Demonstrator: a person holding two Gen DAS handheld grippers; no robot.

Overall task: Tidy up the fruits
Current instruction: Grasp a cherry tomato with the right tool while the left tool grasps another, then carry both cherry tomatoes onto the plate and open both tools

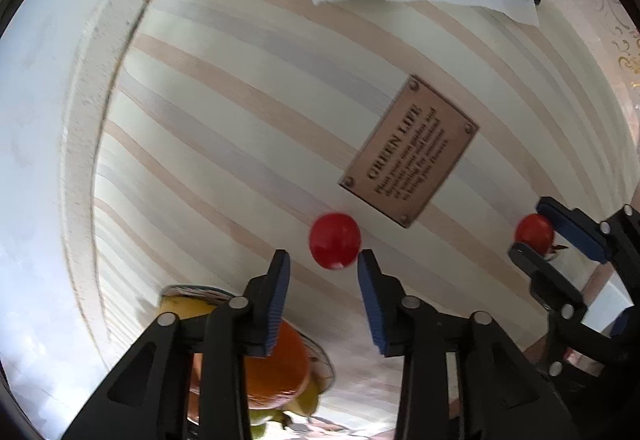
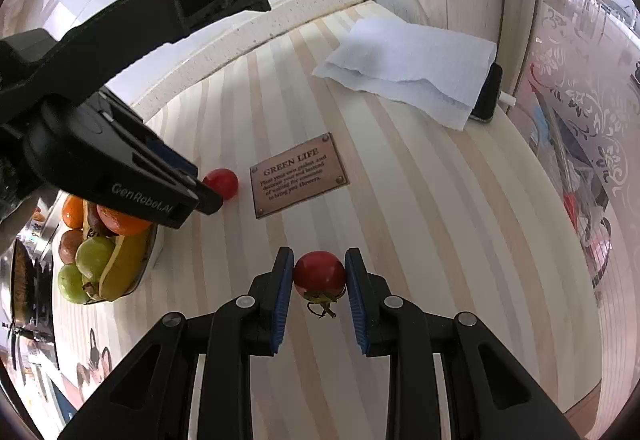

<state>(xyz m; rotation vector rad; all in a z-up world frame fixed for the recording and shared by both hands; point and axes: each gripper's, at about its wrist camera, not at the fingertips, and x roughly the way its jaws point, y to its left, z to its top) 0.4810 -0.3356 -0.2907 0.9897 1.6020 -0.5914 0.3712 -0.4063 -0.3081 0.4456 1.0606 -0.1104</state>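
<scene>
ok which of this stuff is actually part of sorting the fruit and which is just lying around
Part of the job:
- loose red tomato
- tomato with stem, held in the right tool
- fruit bowl
- left tool

Just lying about:
- folded paper towel
- phone
- GREEN LIFE plaque

A brown riveted plaque [image 2: 298, 176] lies flat on the striped counter [image 2: 420, 240], well in from its edges. Heading reads "GREEN LIFE"; smaller lines below read roughly "Plant your own garden and decorate your soul instead of waiting for someone to bring you flowers." The left claw [image 2: 208, 196] bears "GenRobot.AI" on its black body.
</scene>
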